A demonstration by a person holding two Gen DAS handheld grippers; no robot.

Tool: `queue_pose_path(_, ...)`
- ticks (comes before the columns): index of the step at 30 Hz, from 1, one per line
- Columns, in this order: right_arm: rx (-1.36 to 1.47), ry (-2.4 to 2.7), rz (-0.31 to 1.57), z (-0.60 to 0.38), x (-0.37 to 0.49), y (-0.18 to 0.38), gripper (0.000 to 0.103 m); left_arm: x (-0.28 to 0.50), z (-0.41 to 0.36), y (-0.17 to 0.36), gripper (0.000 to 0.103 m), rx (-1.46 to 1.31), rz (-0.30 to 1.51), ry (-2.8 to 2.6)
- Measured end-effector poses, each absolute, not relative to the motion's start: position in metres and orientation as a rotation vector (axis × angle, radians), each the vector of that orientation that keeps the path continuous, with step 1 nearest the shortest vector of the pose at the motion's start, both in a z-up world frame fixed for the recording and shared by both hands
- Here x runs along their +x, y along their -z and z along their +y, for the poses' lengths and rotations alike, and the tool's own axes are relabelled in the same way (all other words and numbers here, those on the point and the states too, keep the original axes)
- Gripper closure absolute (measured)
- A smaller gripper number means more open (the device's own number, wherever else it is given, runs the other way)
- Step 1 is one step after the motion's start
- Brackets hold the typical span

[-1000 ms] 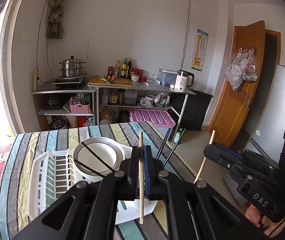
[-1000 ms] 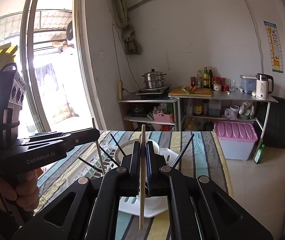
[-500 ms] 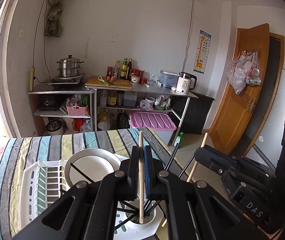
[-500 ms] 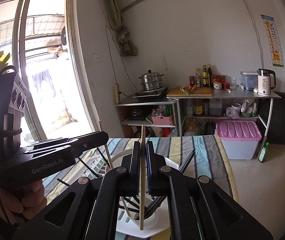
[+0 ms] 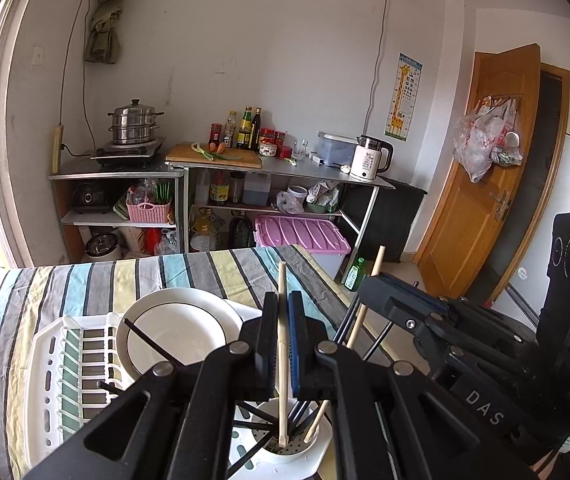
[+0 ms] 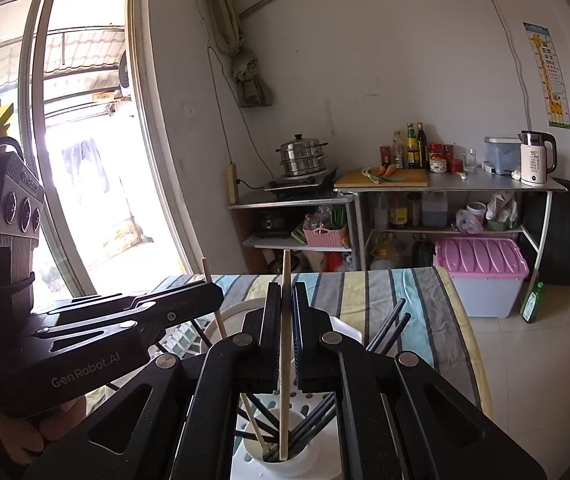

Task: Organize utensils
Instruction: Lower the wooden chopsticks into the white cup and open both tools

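My left gripper (image 5: 283,304) is shut on a pale wooden chopstick (image 5: 282,400) held upright. Its lower tip sits inside the white utensil cup (image 5: 305,454) at the near corner of the white dish rack (image 5: 45,360). My right gripper (image 6: 285,292) is shut on a second wooden chopstick (image 6: 284,408), whose tip is also down in the cup (image 6: 305,460). Several black chopsticks (image 6: 389,324) lean in the same cup. Each gripper shows in the other's view: the right gripper (image 5: 371,286) on the right, the left gripper (image 6: 215,296) on the left.
A white plate (image 5: 177,328) stands in the rack on the striped tablecloth (image 5: 85,280). The table's right edge (image 6: 469,332) drops to a tiled floor. Beyond stand metal shelves with a steamer pot (image 5: 135,124), bottles, a kettle (image 5: 369,158) and a pink-lidded box (image 5: 301,232).
Both grippers have come forward and down over the rack's near corner. The two wooden chopsticks' lower tips, earlier above the rack, now sit inside the white cup.
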State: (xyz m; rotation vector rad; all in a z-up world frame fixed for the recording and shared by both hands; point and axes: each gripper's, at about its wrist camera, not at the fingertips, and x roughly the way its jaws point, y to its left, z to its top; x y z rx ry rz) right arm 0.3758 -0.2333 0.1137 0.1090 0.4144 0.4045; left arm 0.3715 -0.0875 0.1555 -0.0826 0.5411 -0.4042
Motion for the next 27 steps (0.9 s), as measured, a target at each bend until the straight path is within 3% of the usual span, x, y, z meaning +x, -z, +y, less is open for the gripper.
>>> queue_pose_path(27,0.142,-0.379,0.520,-0.248,0.358,-0.075,0.098,0.341,-0.079,-0.115,0.098,-0.064,0.612,0.360)
